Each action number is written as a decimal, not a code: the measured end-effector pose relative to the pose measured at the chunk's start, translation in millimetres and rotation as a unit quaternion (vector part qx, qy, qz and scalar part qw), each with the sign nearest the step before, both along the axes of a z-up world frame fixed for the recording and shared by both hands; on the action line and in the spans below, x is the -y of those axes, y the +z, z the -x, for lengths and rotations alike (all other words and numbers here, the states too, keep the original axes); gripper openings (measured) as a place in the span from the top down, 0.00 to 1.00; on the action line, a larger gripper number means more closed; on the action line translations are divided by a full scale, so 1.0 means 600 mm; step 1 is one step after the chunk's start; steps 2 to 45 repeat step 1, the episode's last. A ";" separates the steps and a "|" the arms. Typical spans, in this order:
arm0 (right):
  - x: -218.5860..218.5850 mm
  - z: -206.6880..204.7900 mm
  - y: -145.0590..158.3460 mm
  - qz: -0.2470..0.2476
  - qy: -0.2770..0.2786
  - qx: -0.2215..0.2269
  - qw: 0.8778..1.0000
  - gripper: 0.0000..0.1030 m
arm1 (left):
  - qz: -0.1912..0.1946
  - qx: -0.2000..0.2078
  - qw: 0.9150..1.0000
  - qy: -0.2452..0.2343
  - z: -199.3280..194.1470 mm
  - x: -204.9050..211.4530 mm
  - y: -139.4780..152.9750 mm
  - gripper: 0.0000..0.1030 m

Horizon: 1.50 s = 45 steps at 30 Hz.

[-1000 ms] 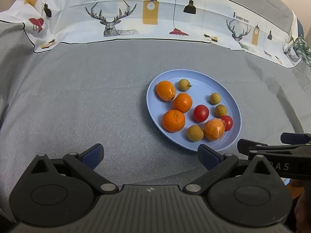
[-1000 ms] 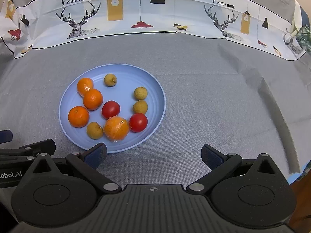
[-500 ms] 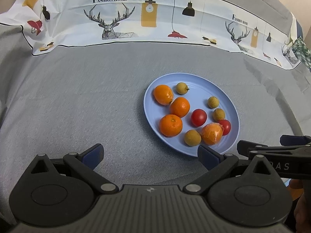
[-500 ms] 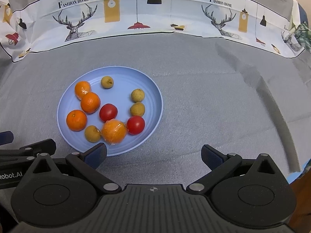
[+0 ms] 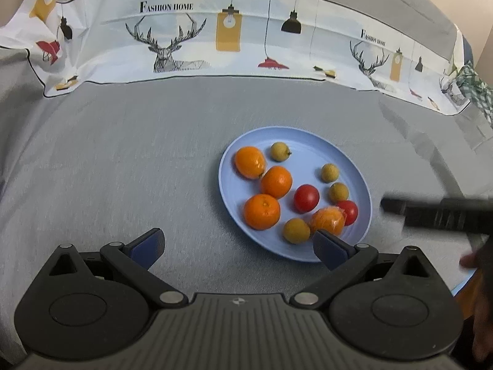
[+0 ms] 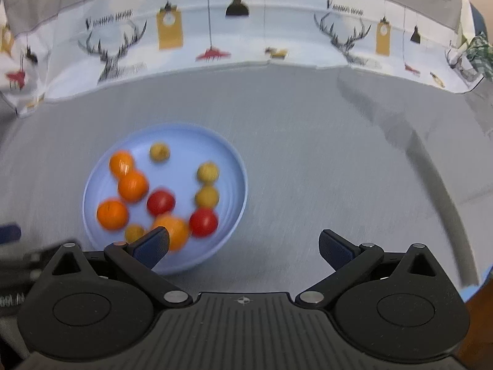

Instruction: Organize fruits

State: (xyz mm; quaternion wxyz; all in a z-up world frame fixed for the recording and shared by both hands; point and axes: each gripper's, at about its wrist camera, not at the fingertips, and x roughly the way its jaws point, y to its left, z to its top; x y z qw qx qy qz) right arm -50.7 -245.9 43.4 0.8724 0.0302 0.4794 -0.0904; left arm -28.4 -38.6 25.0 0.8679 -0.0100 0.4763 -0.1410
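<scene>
While the fruit [image 5: 267,211] sits on the plate [image 5: 308,141], your left gripper [image 5: 238,245] and right gripper [image 6: 243,246] both gape wide, holding and touching nothing.

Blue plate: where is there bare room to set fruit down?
Free: grey cloth left of the round blue plate, up to the deer-print backdrop; also cloth right of it. On the plate, only the far right patch is bare; its left and near edge are crowded with fruit.
</scene>
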 end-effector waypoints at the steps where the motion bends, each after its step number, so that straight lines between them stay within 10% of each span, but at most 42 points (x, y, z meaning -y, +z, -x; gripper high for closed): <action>1: 0.012 -0.005 0.006 -0.003 -0.004 0.013 1.000 0.01 | 0.001 0.001 1.000 0.001 -0.001 -0.001 0.002 0.00; 45: 0.012 -0.005 0.006 -0.003 -0.004 0.013 1.000 0.01 | 0.001 0.001 1.000 0.001 -0.001 -0.001 0.002 0.00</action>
